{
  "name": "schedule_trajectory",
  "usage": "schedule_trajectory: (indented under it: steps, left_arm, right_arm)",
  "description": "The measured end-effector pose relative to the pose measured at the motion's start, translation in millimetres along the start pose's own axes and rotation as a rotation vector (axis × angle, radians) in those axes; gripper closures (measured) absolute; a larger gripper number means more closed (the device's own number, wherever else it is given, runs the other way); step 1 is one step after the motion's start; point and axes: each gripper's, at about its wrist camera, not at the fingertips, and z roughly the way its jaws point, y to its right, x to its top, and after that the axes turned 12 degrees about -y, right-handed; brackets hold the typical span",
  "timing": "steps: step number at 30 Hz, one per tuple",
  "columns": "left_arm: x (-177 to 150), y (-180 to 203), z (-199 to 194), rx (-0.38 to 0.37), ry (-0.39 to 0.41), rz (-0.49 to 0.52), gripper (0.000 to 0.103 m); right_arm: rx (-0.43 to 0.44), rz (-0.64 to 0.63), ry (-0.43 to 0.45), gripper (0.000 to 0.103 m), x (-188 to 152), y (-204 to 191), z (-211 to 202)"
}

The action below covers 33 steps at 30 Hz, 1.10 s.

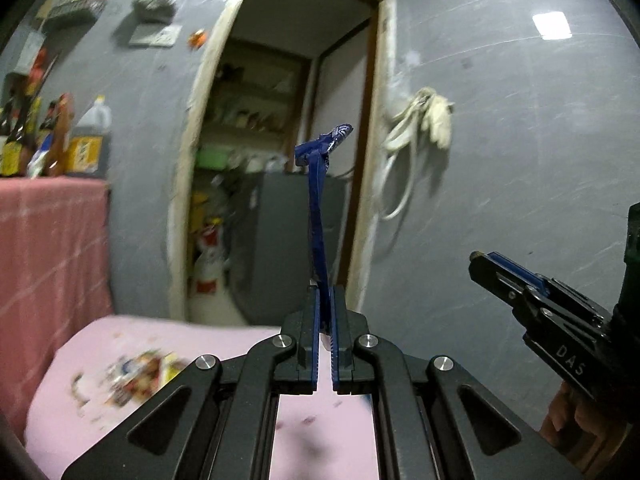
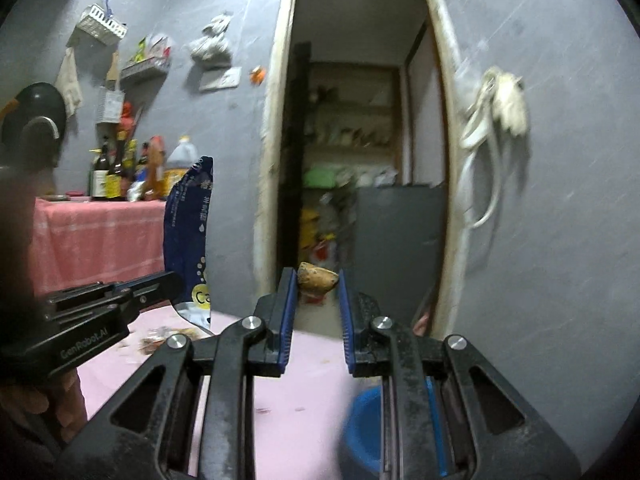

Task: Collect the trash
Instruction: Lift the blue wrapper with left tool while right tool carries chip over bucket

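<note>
Pink tabletop [image 2: 304, 412] fills the low view, with litter [image 1: 132, 372] at 8 o'clock in the left view and a blue bin [image 2: 364, 432], I judge, at 5 o'clock in the right. Left tongs [image 1: 325, 300] are pressed together on a blue wrapper [image 1: 320, 208] that stands up toward 12 o'clock. Right tongs [image 2: 318, 284] pinch a brown scrap [image 2: 317, 278] at their tips. Both pieces are lifted clear. To finish well, carry each over the bin, keep the grips firm until above it, then release one at a time; the tall wrapper may flop, so move steadily.
</note>
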Motion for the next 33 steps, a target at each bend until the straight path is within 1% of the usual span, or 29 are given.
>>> schedule_trajectory:
  steps: [3, 6, 7, 12, 15, 18, 22, 25, 29, 33]
  left_arm:
    - [8.5, 19.9, 13.6, -0.043, 0.022, 0.035, 0.100]
    - [12.4, 38.9, 33.6, -0.084, 0.015, 0.064, 0.100]
    - [13.7, 46.3, 44.0, -0.105, -0.002, 0.071, 0.100]
    - [14.6, 63.1, 85.6, -0.148, -0.080, 0.086, 0.100]
    - [10.0, 75.6, 114.7, -0.168, -0.155, 0.096, 0.100]
    - [0.3, 82.2, 146.9, -0.179, -0.248, 0.090, 0.100]
    - [-13.8, 84.5, 186.2, -0.172, -0.367, 0.091, 0.100]
    - [-27.3, 87.7, 217.4, -0.156, -0.468, 0.104, 0.100]
    - [-44.8, 84.2, 250.5, -0.146, -0.561, 0.110, 0.100]
    - [-60.1, 79.1, 272.3, -0.141, -0.635, 0.094, 0.100]
  right_arm:
    - [-0.077, -0.013, 0.033, 0.082, 0.7, 18.7, -8.3]
    - [-0.125, -0.004, 0.045, 0.082, -5.1, 39.1, -14.2]
    - [-0.139, 0.001, 0.045, 0.082, -9.3, 46.5, -16.3]
    - [-0.178, 0.051, 0.013, 0.082, -25.2, 75.3, -8.8]
    - [-0.189, 0.097, -0.036, 0.082, -39.7, 92.7, 3.8]
    - [-0.186, 0.144, -0.089, 0.082, -55.5, 107.8, 17.2]
    - [-0.179, 0.197, -0.162, 0.082, -76.3, 123.7, 35.9]
    - [-0.168, 0.247, -0.233, 0.082, -94.0, 135.3, 53.3]
    - [-0.156, 0.299, -0.320, 0.082, -115.3, 147.0, 74.1]
    - [-0.140, 0.343, -0.380, 0.082, -132.5, 154.4, 89.9]
